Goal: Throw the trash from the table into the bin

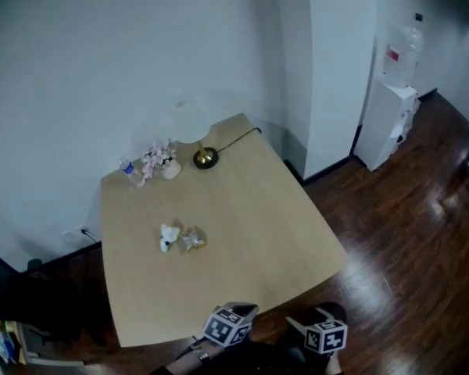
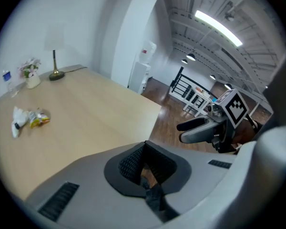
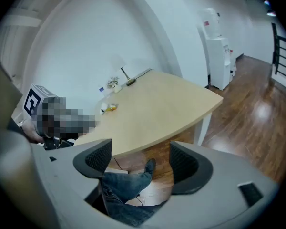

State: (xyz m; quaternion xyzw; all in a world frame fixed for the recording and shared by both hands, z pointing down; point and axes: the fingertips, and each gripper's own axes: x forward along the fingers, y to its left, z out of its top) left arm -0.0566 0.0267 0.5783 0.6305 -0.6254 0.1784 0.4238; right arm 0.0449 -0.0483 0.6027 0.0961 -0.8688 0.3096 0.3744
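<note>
Two pieces of trash lie together near the middle of the wooden table [image 1: 242, 209]: a crumpled white paper [image 1: 168, 237] [image 2: 16, 120] and a yellowish wrapper [image 1: 193, 241] [image 2: 39, 119]. In the right gripper view they are a small speck [image 3: 109, 108]. Both grippers are held low at the table's near edge, well short of the trash. My left gripper [image 2: 145, 175] is shut, with nothing between its pads. My right gripper [image 3: 140, 168] stands open over a leg in jeans and the floor. Their marker cubes [image 1: 227, 326] [image 1: 326, 336] show at the bottom of the head view. No bin is in view.
At the table's far edge stand a white lamp [image 1: 195, 135], a small pot of flowers [image 1: 160, 161] and a water bottle [image 1: 130, 172]. A water dispenser [image 1: 395, 108] stands by the right wall. A black chair [image 1: 16, 299] sits to the left of the table, on dark wood floor [image 1: 406, 233].
</note>
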